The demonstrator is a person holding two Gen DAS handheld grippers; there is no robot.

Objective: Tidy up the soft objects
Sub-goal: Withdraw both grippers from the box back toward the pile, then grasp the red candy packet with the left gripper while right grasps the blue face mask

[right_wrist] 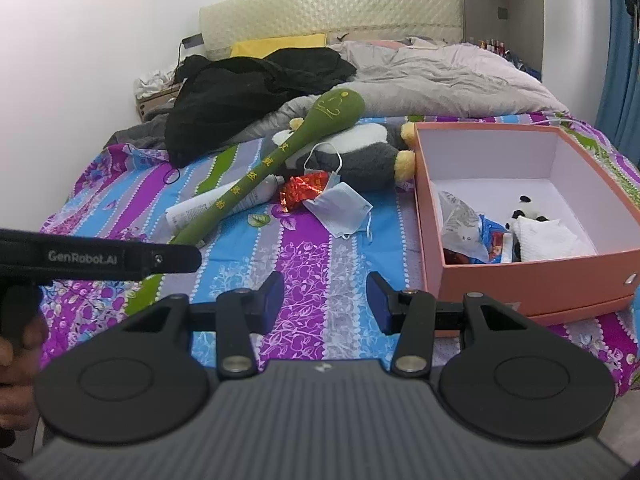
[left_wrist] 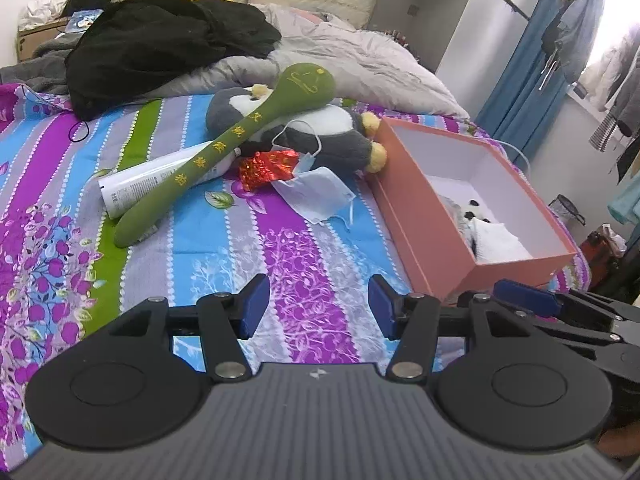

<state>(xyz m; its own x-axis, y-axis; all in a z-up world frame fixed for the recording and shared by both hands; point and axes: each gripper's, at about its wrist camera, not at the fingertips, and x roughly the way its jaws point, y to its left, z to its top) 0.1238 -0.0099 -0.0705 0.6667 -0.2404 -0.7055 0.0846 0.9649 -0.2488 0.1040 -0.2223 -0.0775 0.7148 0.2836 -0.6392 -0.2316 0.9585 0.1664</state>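
A green plush hammer (left_wrist: 224, 148) (right_wrist: 276, 164) lies across a grey and white penguin plush (left_wrist: 320, 132) (right_wrist: 360, 152) on the striped bed sheet. A blue face mask (left_wrist: 316, 192) (right_wrist: 340, 208) and a red foil wrapper (left_wrist: 264, 168) (right_wrist: 300, 192) lie in front of them. A pink box (left_wrist: 424, 216) (right_wrist: 540, 280) at the right holds a small panda plush (right_wrist: 524, 212), a white cloth (right_wrist: 548, 240) and a plastic bag (right_wrist: 460, 220). My left gripper (left_wrist: 318, 306) and my right gripper (right_wrist: 325, 302) are open and empty above the sheet, short of the pile.
A white tube (left_wrist: 160, 180) (right_wrist: 224, 204) lies under the hammer. A black garment (left_wrist: 160, 44) (right_wrist: 248, 92) and a grey duvet (left_wrist: 360, 60) (right_wrist: 440, 80) lie at the bed's head. The left gripper's body (right_wrist: 100, 258) shows at the left of the right wrist view.
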